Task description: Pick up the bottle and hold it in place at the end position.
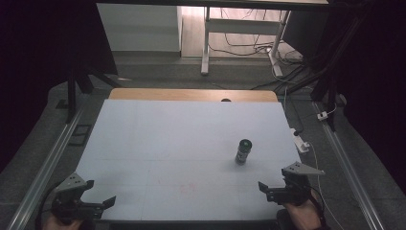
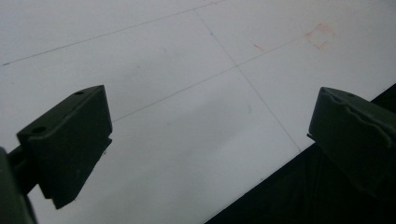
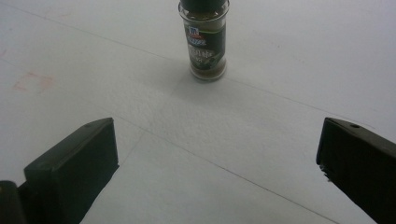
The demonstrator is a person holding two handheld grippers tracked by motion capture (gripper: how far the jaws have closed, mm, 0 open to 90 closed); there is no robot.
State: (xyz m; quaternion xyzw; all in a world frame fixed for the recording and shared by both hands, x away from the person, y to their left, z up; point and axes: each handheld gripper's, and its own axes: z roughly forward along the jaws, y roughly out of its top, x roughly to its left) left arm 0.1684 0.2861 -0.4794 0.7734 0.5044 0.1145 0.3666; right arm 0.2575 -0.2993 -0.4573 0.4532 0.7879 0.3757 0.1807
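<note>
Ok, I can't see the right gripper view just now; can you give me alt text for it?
A small spice jar with a dark cap and a green label stands upright on the white table, straight ahead of the right tool. The tool's two black jaws stand wide apart with nothing between them, well short of the jar.

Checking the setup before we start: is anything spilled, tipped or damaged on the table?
Nothing stands out. The spice jar stands upright with its cap on, nothing spilled around it. The white table bears only faint reddish marks.
</note>
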